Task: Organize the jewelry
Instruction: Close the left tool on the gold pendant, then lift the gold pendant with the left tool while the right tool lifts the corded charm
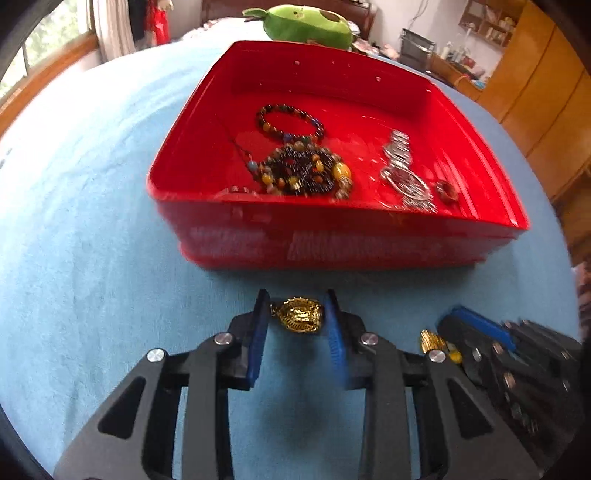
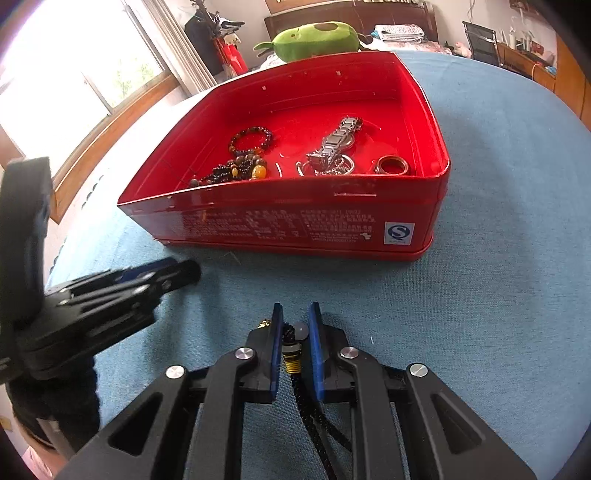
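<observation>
A red tin box (image 1: 258, 240) (image 2: 280, 225) stands on the blue cloth. It holds a bead bracelet (image 1: 290, 122) (image 2: 251, 138), a heap of mixed beads (image 1: 306, 171) (image 2: 236, 170), a silver watch (image 1: 402, 166) (image 2: 336, 142) and a ring (image 1: 447, 191) (image 2: 391, 166). My left gripper (image 1: 298, 317) is shut on a gold pendant (image 1: 299, 315), just in front of the box. My right gripper (image 2: 296, 334) is shut on a black cord (image 2: 306, 410) with a gold and black fitting (image 2: 291, 354); the cord trails back between the fingers. The right gripper also shows in the left wrist view (image 1: 480, 343), the left in the right wrist view (image 2: 147, 277).
A green plush toy (image 1: 306, 26) (image 2: 317, 37) lies behind the box. A window (image 2: 74, 85) is to the left, wooden cabinets (image 1: 535, 92) to the right. Blue cloth (image 2: 498, 258) surrounds the box on all sides.
</observation>
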`<state>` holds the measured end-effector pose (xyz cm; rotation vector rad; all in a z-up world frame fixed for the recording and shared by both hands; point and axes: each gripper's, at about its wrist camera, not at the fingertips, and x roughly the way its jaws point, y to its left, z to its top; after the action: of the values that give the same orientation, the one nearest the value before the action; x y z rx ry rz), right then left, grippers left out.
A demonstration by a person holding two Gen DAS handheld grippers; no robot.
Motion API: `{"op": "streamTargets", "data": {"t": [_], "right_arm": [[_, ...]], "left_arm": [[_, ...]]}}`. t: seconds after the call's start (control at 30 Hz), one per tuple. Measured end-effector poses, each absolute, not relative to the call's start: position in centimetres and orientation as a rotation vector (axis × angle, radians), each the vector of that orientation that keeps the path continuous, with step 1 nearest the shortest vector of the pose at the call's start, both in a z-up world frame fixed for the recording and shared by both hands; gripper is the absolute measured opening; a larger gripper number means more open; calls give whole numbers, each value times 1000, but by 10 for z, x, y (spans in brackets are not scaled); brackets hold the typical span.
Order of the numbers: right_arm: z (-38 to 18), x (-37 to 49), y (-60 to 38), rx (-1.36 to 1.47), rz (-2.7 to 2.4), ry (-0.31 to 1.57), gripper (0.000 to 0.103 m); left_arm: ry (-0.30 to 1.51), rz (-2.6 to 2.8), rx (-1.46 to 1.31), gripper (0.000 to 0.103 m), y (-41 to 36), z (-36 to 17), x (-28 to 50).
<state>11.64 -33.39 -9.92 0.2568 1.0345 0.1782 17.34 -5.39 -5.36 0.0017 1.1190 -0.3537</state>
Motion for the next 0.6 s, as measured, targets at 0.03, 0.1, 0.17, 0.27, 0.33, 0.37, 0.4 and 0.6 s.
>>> {"op": "streamTargets", "data": {"t": [0.03,0.1,0.17,0.27,0.33,0.37,0.4,0.6], "right_arm": [[-99,116,-334,255,177,1034,14],[-99,116,-333,249,176,1032,14],[-98,114,-330,242,180,1032,14],[-98,113,-324,219,187,1037,14],[-99,114,-322,211,190,1041,17],[-99,113,-323,208,190,1046,17],[-98,113,-323,206,196,1051,20],[-90,103,-321,158,206,1032,40]], "left_arm": [[1125,-370,-10,28,-49,-54,172],[1127,-388,-33,28,-38,-53,166],[1115,-382,-31,28,-31,-53,161],[1104,-381,-18,28,-27,-53,153],[1108,-388,-8,28,-26,-54,144],[1113,-391,-1,28,-26,-56,141],[1112,-390,10,28,-28,-57,141],[1108,-397,16,28,-31,-58,148]]}}
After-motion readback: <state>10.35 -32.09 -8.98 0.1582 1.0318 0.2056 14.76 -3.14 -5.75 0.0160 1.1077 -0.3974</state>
